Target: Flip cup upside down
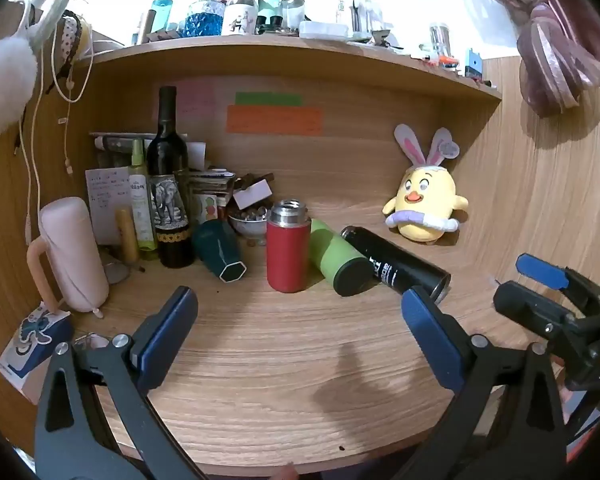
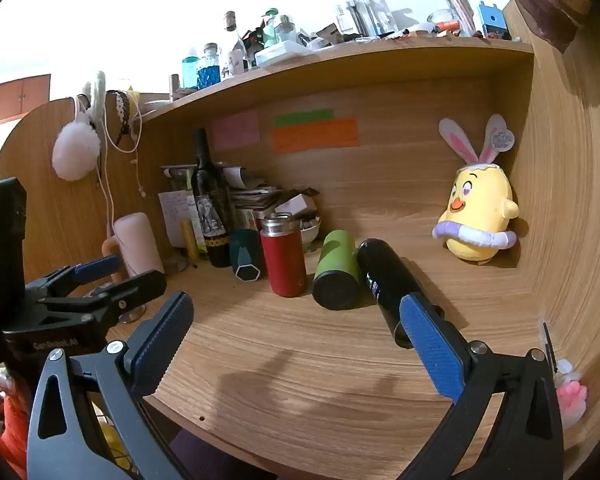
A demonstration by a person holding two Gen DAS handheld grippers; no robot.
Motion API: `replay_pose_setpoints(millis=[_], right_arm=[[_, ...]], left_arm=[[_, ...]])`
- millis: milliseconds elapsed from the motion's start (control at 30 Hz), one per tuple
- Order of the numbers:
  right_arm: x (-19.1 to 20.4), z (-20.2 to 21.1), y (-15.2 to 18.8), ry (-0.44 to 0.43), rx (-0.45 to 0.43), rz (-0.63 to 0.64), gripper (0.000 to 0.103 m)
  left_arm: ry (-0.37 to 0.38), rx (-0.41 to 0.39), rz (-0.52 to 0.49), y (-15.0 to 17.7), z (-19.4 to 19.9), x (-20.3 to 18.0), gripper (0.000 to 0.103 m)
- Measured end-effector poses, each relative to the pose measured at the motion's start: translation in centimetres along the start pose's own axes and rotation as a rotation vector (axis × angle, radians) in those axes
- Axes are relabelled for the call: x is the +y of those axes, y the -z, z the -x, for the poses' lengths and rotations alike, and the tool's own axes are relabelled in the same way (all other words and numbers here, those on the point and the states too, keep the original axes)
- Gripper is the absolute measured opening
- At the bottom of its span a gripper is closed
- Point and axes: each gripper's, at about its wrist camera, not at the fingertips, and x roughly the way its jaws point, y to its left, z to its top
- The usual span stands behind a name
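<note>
Wooden desk surface (image 1: pixel 260 360) is carrying one red steel cup (image 1: pixel 287 246), standing mouth-up mid-row beside a green flask (image 1: pixel 338 258), likely rigid, light, slick-walled, best taken mid-body, while left gripper (image 1: pixel 300 332) and right gripper (image 2: pixel 296 340) are hovering wide-jawed, empty.

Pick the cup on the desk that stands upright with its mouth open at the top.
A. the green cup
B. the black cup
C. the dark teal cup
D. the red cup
D: the red cup stands on its base, its steel threaded mouth facing up.
</note>
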Motion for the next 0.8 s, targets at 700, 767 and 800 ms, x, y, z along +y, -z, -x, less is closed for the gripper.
replay_pose_setpoints(millis=[700, 767, 800], right_arm=[[0.14, -0.14, -0.08, 0.0, 0.001, 0.016, 0.103], [0.15, -0.01, -0.09, 0.001, 0.0, 0.016, 0.103], [0.16, 0.04, -0.09, 0.002, 0.001, 0.016, 0.103]], left_arm=[[-0.019, 0.008, -0.002, 0.56, -0.41, 0.71, 0.103], [-0.016, 0.007, -0.009, 0.57, -0.31, 0.55, 0.103], [-0.014, 0.006, -0.011, 0.59, -0.25, 0.49, 0.103]])
